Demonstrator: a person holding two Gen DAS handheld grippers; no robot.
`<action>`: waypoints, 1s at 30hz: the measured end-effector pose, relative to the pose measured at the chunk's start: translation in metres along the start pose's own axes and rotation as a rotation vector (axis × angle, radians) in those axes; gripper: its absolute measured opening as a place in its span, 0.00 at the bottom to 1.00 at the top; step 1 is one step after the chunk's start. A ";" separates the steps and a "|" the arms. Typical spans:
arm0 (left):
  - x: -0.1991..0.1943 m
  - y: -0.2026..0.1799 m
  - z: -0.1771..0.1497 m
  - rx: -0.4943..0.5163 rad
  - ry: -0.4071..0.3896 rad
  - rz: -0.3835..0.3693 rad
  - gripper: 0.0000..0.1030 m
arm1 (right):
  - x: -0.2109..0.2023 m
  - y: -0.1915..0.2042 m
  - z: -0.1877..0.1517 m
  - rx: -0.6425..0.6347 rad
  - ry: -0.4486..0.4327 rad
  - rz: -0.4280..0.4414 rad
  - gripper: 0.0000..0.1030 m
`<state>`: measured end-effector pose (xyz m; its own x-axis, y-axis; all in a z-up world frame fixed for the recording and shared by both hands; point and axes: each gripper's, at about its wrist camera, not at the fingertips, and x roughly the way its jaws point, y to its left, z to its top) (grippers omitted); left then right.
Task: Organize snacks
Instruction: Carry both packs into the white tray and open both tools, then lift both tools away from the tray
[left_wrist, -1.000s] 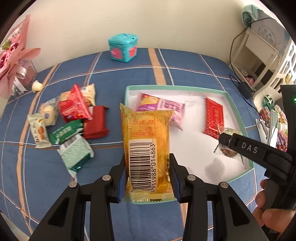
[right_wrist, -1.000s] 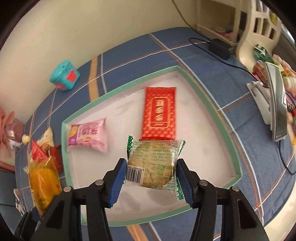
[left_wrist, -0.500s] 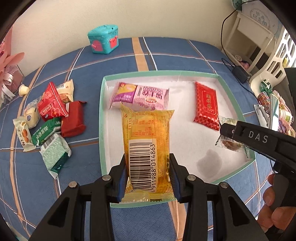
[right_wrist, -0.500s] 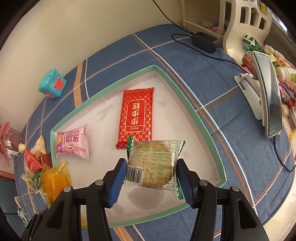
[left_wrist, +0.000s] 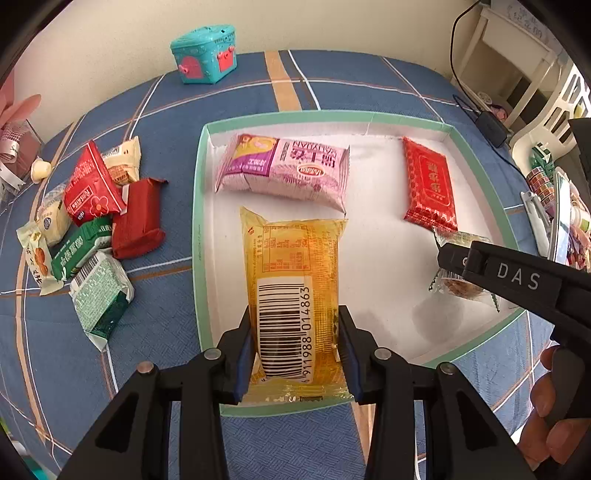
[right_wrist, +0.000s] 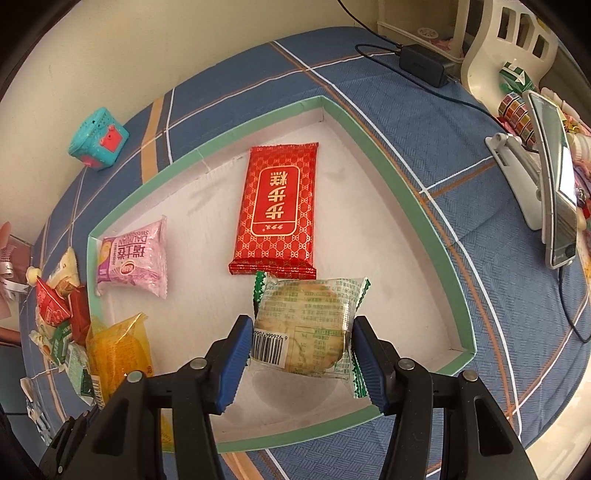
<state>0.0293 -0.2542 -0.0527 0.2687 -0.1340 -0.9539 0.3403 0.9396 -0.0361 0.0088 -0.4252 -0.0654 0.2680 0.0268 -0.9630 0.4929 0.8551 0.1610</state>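
My left gripper (left_wrist: 295, 332) is shut on a yellow snack packet (left_wrist: 291, 280) with a barcode, held above the near left part of the green-rimmed white tray (left_wrist: 197, 236). In the tray lie a pink packet (left_wrist: 284, 170) and a red packet (left_wrist: 428, 184). My right gripper (right_wrist: 301, 343) is shut on a clear green-edged round cake packet (right_wrist: 310, 325), over the near right part of the tray (right_wrist: 428, 236). The pink packet (right_wrist: 133, 258), the red packet (right_wrist: 279, 210) and the yellow packet (right_wrist: 118, 347) show in the right wrist view too.
A pile of several loose snack packets (left_wrist: 88, 221) lies on the blue plaid cloth left of the tray. A teal toy box (left_wrist: 205, 55) stands at the back by the wall. A phone on a stand (right_wrist: 554, 192) and a power adapter (right_wrist: 424, 64) are at the right.
My left gripper has carried the yellow packet rightward from the tray's left edge to over its inside, and lower. The right gripper has stayed over the tray with the cake packet.
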 end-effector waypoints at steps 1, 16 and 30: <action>0.002 0.000 0.000 -0.001 0.005 0.000 0.41 | 0.002 0.001 0.000 -0.002 0.004 -0.001 0.57; 0.011 -0.002 0.001 -0.010 0.031 0.009 0.43 | 0.012 0.004 0.002 -0.015 0.030 -0.015 0.58; 0.003 0.002 0.004 -0.018 0.021 -0.003 0.60 | 0.010 0.011 0.003 -0.044 -0.001 -0.012 0.72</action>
<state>0.0347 -0.2546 -0.0544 0.2487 -0.1300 -0.9598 0.3252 0.9446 -0.0437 0.0191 -0.4168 -0.0724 0.2627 0.0158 -0.9647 0.4590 0.8774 0.1394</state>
